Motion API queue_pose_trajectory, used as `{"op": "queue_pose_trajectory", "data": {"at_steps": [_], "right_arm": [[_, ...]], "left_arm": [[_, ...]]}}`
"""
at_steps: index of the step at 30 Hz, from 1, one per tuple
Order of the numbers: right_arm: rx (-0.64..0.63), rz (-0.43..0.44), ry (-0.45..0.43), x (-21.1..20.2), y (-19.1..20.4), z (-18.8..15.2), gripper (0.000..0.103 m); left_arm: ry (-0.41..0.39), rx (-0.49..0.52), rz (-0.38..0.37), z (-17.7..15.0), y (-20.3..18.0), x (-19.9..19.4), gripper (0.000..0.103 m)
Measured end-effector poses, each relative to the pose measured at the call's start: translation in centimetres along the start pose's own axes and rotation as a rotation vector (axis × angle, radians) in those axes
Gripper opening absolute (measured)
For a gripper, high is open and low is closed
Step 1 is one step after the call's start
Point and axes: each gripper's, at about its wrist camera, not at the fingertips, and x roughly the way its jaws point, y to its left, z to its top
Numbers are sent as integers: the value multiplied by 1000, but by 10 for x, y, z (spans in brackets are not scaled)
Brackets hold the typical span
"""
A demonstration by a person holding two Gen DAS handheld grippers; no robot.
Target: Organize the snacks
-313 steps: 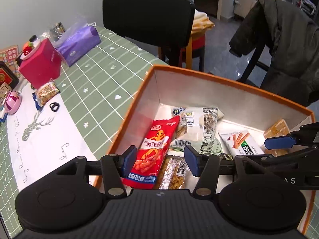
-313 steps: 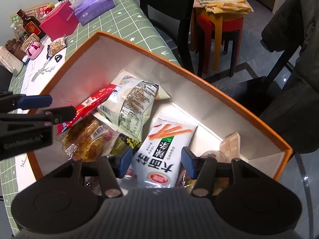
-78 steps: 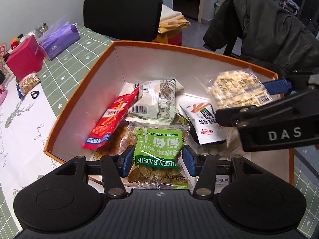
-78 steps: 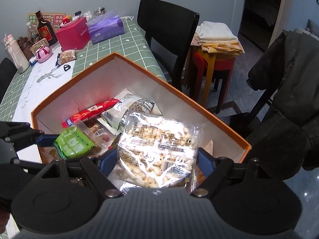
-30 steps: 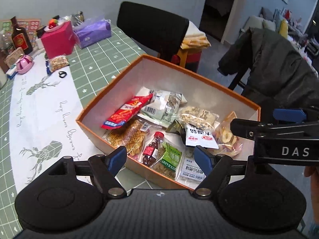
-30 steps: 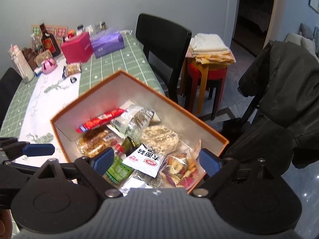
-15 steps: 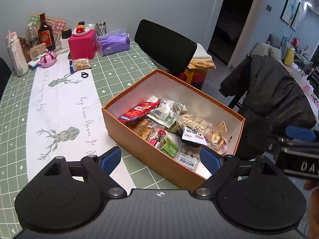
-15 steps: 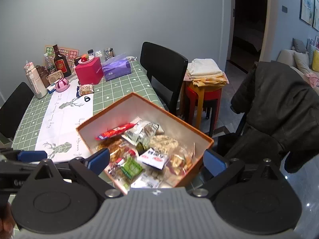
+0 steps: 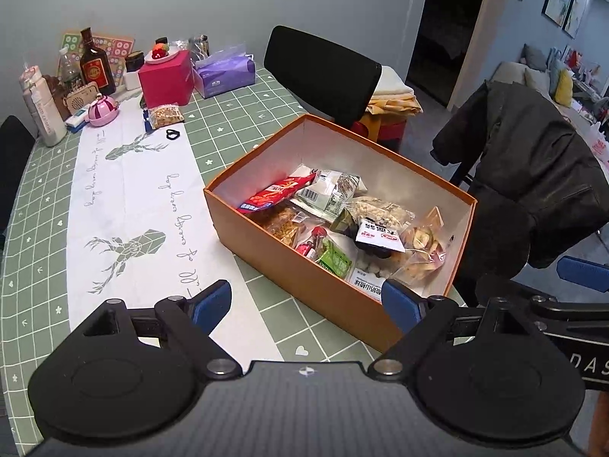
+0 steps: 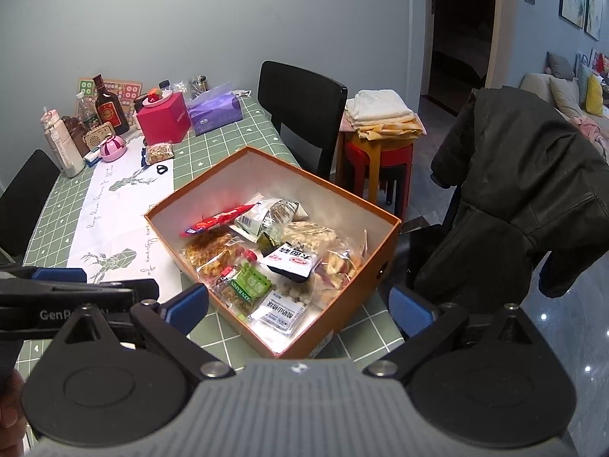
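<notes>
Green-checked tabletop (image 9: 266, 114) carries the orange box (image 9: 289, 262) at its near corner, crammed with soft, crinkly snack packets (image 10: 249, 285) that look light and slippery, best pinched by a sealed edge. One stray snack bag (image 9: 166, 115) lies well beyond the box, beside the red tissue box (image 9: 165, 76). Nearer than the box, the left hand-held gripper (image 9: 306, 302) has just opened wide and the right hand-held gripper (image 10: 298, 304) gapes too, both empty.

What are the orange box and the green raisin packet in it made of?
Orange open-top box: probably cardboard, matte orange outside, white inside; thin stiff walls with sharp folded corners. Green raisin packet: likely thin plastic film, glossy; it crinkles, and a clear part shows the contents.
</notes>
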Motion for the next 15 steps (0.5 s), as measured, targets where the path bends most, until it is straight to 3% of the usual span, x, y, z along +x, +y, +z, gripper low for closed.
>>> {"op": "queue_pose_trajectory", "data": {"at_steps": [15], "right_arm": [[-7, 8, -1, -3, 2, -2, 99]], "left_arm": [[-6, 18, 23, -1, -1, -5, 103]]}}
